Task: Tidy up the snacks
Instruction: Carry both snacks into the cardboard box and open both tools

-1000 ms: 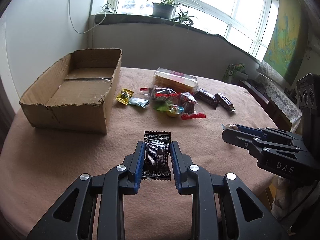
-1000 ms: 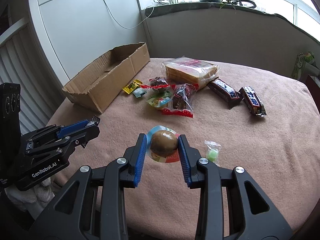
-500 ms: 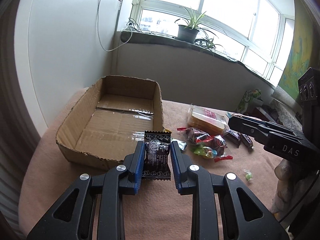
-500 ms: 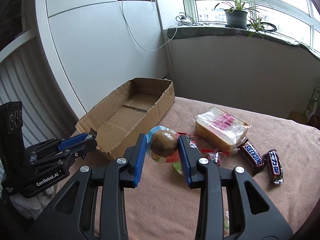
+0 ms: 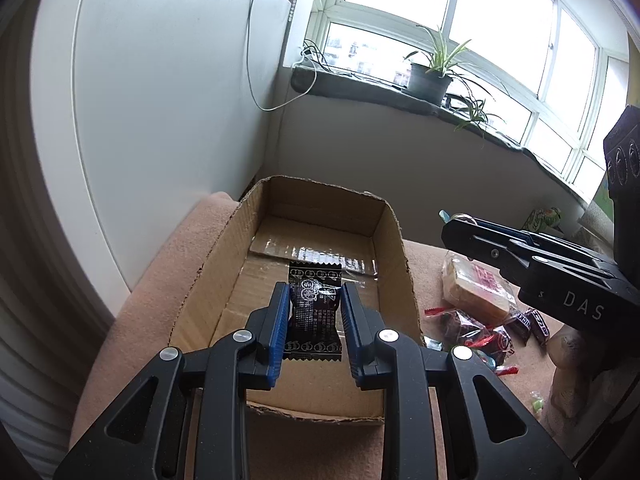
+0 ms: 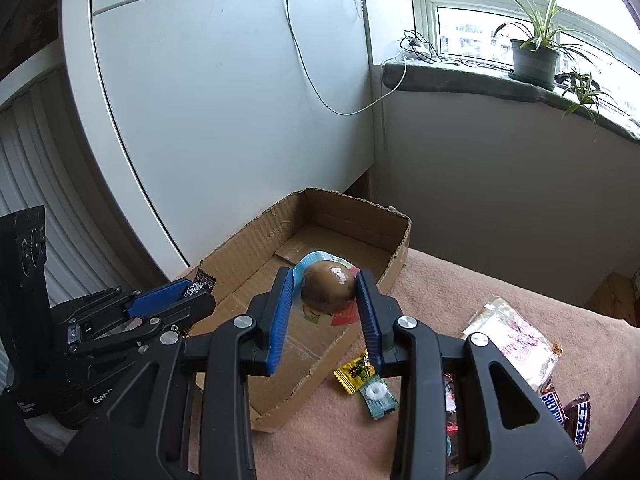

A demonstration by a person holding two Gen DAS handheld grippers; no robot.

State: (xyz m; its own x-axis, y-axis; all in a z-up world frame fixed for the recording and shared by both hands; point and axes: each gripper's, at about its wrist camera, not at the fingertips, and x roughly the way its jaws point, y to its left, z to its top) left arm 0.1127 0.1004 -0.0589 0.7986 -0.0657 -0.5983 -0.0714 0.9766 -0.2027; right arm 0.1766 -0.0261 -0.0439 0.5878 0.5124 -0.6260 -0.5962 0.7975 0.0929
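The left gripper pinches a black printed sachet between its blue pads, the packet standing upright with its serrated edges showing above and below the fingers. In the left wrist view the sachet hangs over the open interior of the cardboard box, clear of the taped floor. The right gripper is clamped on a brown egg-shaped snack in a clear blister pack, its blue-rimmed backing card protruding behind and below the pads. In the right wrist view this item sits above the near long wall of the box, over the interior. The box is shallow, torn along its rim, and holds no snack on its floor in either view. It rests on a tabletop covered with a pinkish-brown cloth, close to a white wall panel. Beside the box on the cloth lie a yellow candy wrapper and a teal wrapped mint, near one another. Further right lie a bagged loaf of sliced bread and two chocolate bars, with a cluster of red-trimmed packets between bread and box. A small green candy lies apart near the tabletop edge. A potted plant stands on the windowsill.
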